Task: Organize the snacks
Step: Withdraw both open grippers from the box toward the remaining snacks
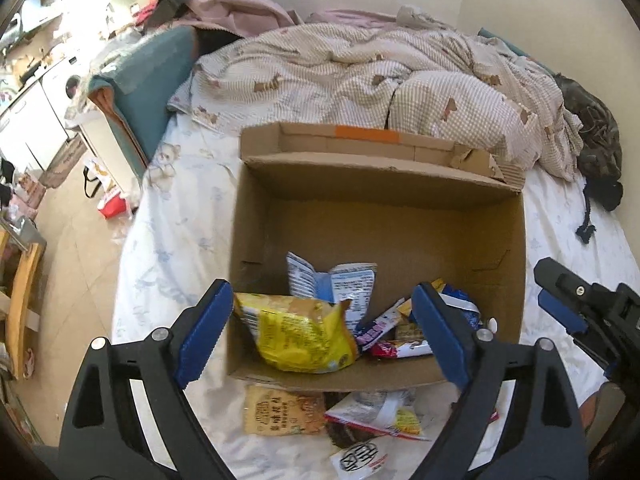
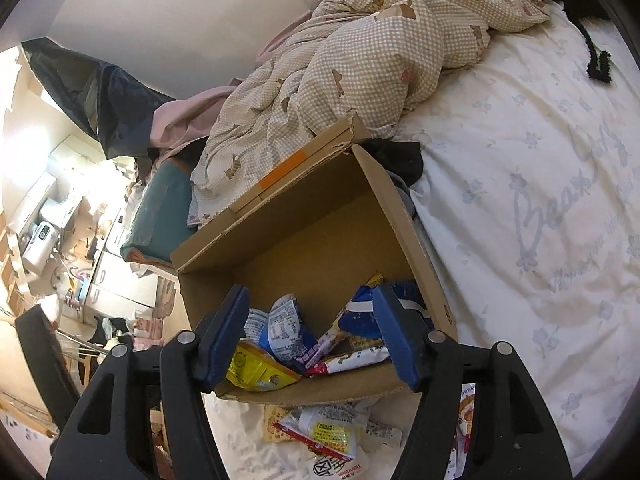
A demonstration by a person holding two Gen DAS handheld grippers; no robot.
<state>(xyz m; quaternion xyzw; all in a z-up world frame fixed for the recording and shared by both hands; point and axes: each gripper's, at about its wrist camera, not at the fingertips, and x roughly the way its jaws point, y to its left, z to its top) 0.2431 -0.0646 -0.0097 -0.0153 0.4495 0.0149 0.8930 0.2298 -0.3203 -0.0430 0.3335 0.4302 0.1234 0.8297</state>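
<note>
On the bed [image 1: 168, 240], both grippers' fingers [image 1: 204, 328] hang released over the box's [image 1: 380, 220] near edge.

An open cardboard box [image 1: 376, 216] sits on the bed [image 1: 176, 240], its far flap [image 1: 360, 140] resting against the rumpled quilt [image 1: 400, 72] piled behind it. Several snack packets [image 1: 304, 332] lie inside the box, bunched against its near wall. More snack packs [image 1: 288, 410] lie on the sheet just in front of the box, overlapping one another. The left hand-held gripper [image 1: 324, 332] hangs over the box's near edge, jaws apart, and the right hand-held gripper [image 2: 316, 336] stands to its right, also over that edge. To the left of the bed the floor [image 1: 80, 264] drops away, strewn with clutter
</note>
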